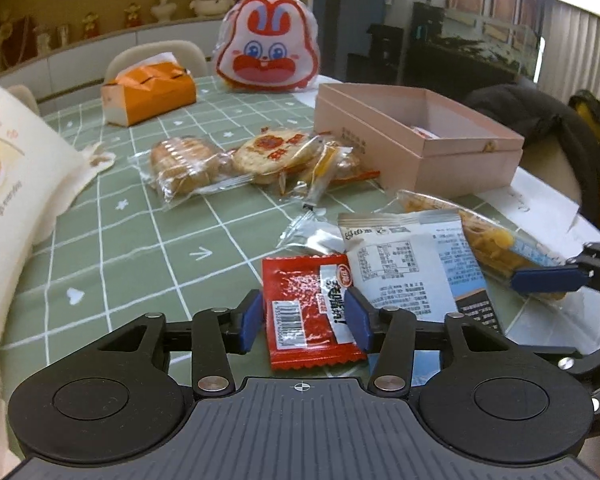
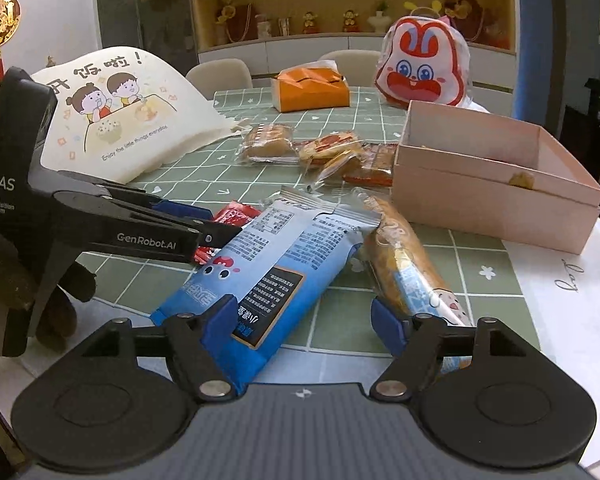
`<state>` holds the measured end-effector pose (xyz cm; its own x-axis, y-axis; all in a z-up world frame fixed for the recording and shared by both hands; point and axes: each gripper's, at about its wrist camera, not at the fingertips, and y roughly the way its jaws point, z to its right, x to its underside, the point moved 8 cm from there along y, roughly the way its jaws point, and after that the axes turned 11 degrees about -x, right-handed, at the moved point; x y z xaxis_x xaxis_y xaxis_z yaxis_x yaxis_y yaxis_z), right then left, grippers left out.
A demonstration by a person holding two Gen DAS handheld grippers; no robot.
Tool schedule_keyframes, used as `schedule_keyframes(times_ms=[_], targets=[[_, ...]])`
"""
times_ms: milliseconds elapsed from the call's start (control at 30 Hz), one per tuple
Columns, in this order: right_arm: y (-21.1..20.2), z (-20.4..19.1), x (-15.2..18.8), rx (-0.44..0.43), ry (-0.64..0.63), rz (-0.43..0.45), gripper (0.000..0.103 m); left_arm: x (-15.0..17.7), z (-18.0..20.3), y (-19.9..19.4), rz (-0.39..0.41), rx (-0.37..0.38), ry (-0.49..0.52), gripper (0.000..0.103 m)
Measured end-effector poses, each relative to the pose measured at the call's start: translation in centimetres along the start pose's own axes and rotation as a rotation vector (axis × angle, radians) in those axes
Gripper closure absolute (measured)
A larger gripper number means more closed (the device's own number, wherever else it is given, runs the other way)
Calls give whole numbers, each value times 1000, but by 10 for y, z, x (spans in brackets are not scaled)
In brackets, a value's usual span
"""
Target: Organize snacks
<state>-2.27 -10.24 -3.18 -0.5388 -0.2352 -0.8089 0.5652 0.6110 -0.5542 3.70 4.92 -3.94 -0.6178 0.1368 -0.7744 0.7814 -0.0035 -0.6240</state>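
My left gripper [image 1: 305,320] pinches a crinkly red foil packet [image 1: 306,308] low over the green checked tablecloth [image 1: 140,240]. My right gripper [image 2: 304,320] gapes wide, straddling a glossy blue packet [image 2: 260,272] and a bread roll [image 2: 412,268] in clear wrap. The pink cardboard box [image 2: 496,200] sits open just beyond them.

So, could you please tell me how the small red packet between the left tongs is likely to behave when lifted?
The red packet looks like thin, crinkled foil, so it will probably flex rather than stay stiff. Being small and flat, it is likely light. Its glossy surface may be slippery, and the left tongs bracket its side edges, so it might buckle when squeezed.
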Motion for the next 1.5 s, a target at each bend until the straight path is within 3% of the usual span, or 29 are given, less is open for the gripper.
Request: schedule_keyframes(times_ms=[67,133,167,300,433,500,700,1033,1133,1300,1500], targets=[[-2,2,1,9,0,4,28,-1,-5,1,12,-60,25,40],[-4,5,2,15,8,8,25,-1,-13,1,26,-145,51,40],[-5,7,3,15,17,9,25,-1,-16,1,27,-154,47,41],[-6,14,3,-4,52,8,23,1,-28,3,-18,-69,-69,45],[-6,13,4,-9,54,10,23,-1,-33,-1,-7,-62,-138,47],[-6,13,4,-12,56,8,23,0,-25,-1,-16,-47,-117,47],[-6,14,5,-17,60,7,22,-1,-6,3,-7,-101,-4,43],[-5,13,7,-23,61,-1,17,6,-4,2,5,-62,-30,45],[-4,14,7,-24,65,-1,16,8,-6,-3,-2,-58,-65,51],[-4,14,8,-21,62,-6,13,13,-17,-15,28,22,-204,75],[-3,14,7,-15,60,-13,13,15,-21,-34,93,72,-271,87]])
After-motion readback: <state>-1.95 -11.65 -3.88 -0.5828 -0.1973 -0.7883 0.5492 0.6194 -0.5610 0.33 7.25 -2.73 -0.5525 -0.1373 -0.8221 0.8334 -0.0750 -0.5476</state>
